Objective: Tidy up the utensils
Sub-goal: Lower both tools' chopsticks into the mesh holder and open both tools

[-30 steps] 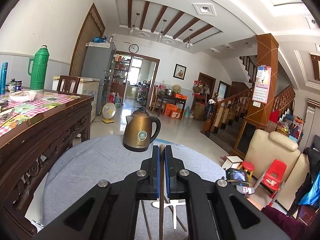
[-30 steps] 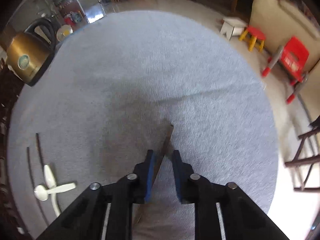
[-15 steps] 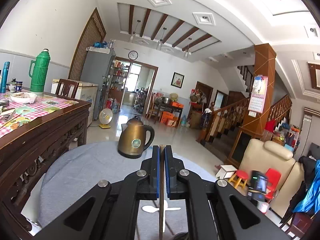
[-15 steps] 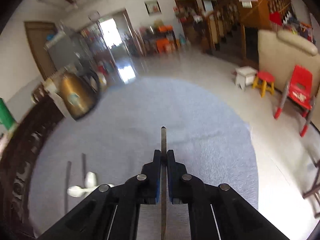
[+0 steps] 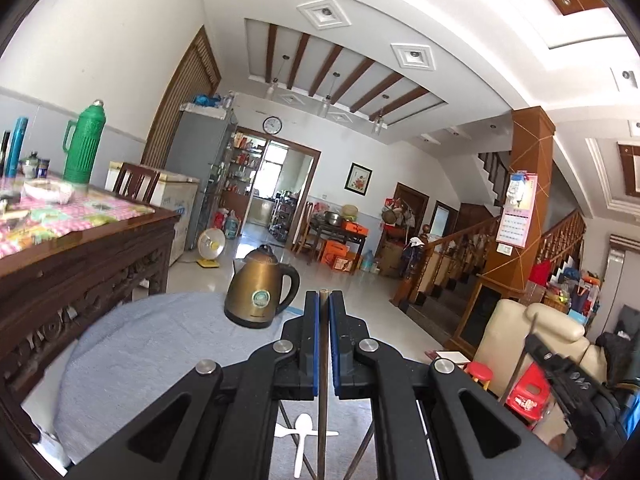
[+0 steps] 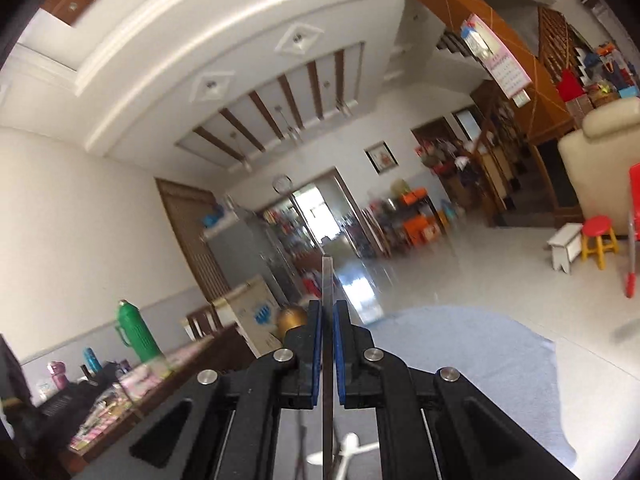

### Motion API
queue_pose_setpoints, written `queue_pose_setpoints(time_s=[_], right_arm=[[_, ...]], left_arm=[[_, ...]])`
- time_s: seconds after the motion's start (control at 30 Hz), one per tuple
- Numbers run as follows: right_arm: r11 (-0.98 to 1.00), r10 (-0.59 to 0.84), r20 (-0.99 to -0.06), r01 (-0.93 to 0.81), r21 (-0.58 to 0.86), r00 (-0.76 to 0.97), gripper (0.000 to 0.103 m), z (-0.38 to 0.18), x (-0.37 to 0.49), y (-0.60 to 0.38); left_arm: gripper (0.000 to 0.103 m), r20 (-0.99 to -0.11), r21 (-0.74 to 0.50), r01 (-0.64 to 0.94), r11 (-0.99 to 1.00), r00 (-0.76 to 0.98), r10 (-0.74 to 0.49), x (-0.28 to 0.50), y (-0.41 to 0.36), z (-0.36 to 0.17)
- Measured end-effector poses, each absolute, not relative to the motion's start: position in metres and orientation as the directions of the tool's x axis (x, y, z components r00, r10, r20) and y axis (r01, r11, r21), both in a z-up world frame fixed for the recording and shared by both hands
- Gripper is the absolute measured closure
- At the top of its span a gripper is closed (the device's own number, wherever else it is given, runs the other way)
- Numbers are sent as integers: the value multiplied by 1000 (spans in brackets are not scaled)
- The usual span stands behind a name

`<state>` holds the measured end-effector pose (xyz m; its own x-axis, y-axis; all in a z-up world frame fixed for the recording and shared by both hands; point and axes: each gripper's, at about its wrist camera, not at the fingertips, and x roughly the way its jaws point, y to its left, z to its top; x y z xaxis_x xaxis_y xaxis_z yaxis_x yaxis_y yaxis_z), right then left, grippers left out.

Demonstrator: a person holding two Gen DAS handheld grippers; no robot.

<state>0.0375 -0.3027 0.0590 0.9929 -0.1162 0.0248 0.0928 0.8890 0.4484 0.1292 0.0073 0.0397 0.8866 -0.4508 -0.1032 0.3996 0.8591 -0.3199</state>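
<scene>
Chopstick (image 5: 322,360) clamped, left wrist shows kettle (image 5: 260,294)

Two grippers: left gripper (image 5: 324,300) and right gripper (image 6: 328,308), each clamped on one chopstick, the left chopstick (image 5: 322,360) and the right chopstick (image 6: 327,320). Two white spoons (image 5: 301,440) crossed on the grey cloth (image 5: 152,352), nearer than the one brass kettle (image 5: 260,294). Two more dark chopsticks (image 5: 362,452) beside the spoons. One green flask (image 5: 83,142) left of the kettle.
</scene>
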Motion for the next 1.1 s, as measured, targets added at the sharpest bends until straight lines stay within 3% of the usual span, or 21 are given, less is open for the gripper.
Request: queue_pose_setpoints(time_s=[0.1,0.23,0.43,0.73,1.03,1.1], right_arm=[[917,-131,88,87,389,987,97,59,34,-261],[955,-159,101,127,269,982,97,39,49,-216],[964,-166,36,154,216,986,97,-10,77,-201],[973,-136,-27,139,184,990,96,-28,68,-211],[972,-42,-156,76,222,987,95,-46,59,-224],[971,-11,-217,63,232,976,90,-47,62,-226]], left_arm=[[98,-126,-341,377,861,889,-440,135,3,24],[98,-164,-345,336,877,898,-408,143,1,4],[98,-208,-354,316,880,891,-403,151,1,-16],[98,-245,-338,342,877,867,-433,147,-2,-23],[98,-342,-330,406,852,790,-509,145,-8,-29],[96,-371,-338,413,846,767,-523,144,-9,-30]])
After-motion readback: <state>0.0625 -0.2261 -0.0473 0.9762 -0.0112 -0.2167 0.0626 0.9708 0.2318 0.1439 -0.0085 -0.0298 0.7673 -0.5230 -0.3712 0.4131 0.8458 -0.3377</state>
